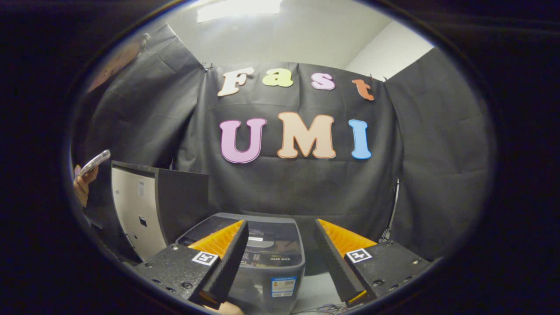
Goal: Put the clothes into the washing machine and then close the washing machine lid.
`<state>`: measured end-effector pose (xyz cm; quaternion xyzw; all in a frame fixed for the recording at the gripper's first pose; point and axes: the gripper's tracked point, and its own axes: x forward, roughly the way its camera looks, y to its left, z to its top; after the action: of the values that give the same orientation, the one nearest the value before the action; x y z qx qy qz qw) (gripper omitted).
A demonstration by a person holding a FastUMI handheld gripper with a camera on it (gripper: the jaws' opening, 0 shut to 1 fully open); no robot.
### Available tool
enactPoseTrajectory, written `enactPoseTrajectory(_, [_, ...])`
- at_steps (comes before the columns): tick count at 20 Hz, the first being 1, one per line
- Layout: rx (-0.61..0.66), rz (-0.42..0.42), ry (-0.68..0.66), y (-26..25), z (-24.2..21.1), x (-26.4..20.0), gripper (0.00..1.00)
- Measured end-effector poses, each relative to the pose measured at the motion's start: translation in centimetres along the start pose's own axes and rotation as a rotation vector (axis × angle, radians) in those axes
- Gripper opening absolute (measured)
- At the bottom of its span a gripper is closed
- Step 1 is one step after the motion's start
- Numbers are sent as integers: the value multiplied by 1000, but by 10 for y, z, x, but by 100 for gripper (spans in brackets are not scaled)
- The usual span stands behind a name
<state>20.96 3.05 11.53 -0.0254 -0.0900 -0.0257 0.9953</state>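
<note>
The gripper (280, 258) is spread wide with nothing between its fingers. Just ahead and below them stands the small grey top-loading washing machine (267, 267), its dark lid down. To the left stands a dark box-shaped cabinet (151, 205); beyond it a hand (83, 183) holds a phone (94, 162).

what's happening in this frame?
A person is holding the gripper with its jaws spread open and nothing between them, raised above a small grey top-loading washing machine that sits just ahead of and below the fingers. The machine's lid looks to be down, though the angle makes that hard to confirm. No clothes are held. Beside the machine stands a dark-sided cabinet with a pale panel, and beyond it someone's hand holds a phone.
</note>
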Motion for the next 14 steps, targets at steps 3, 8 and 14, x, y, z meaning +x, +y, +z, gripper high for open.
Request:
enactPoseTrajectory(3, [33, 19, 20, 4, -23, -12, 91])
enactPoseTrajectory(8, [71, 17, 73, 2, -63, -32, 95])
enactPoseTrajectory(14, [82, 19, 122, 8, -89, -45, 95])
